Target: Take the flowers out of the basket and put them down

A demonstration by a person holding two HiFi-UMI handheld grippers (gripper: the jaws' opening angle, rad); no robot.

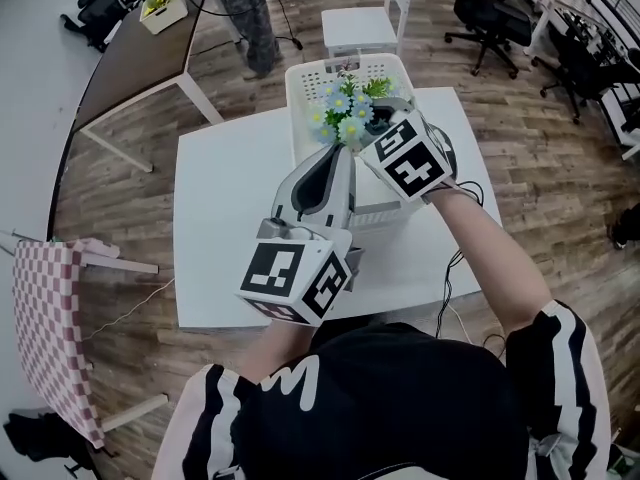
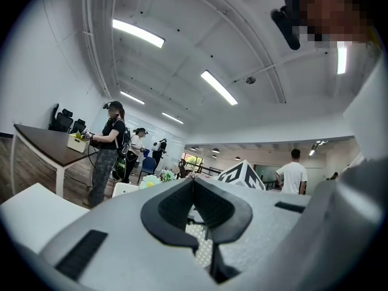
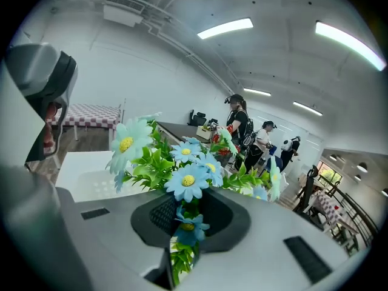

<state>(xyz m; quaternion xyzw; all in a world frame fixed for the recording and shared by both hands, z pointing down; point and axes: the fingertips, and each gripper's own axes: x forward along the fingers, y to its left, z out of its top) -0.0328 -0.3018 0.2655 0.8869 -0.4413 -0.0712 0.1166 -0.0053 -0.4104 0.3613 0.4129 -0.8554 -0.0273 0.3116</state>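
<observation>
A head view looks steeply down on a white desk (image 1: 230,198). At the upper centre of the frame stands a white perforated plastic basket (image 1: 293,108). A bunch of artificial flowers (image 1: 345,108), pale blue and cream daisy heads among green plastic leaves, sits just over the basket's open top.

The right claw (image 1: 375,128) reaches in from the right of the frame and pinches the bunch low down. In the right gripper view the flowers (image 3: 182,180) fill the middle of the picture. The right claw (image 3: 182,214) is closed on the stems below the leaves, with one small blue bloom caught between the pads.

The left claw (image 1: 340,156) lies at the centre of the head view and points toward the basket's near wall. In the left gripper view the left claw (image 2: 193,183) is pressed together at its tips and holds nothing.

The bunch is probably very light. The stems look thin and likely to flex, and the petals look soft enough to crush. The best hold is likely the gathered stems under the foliage, where the right claw has them. The spreading leaves could snag on the basket rim.
</observation>
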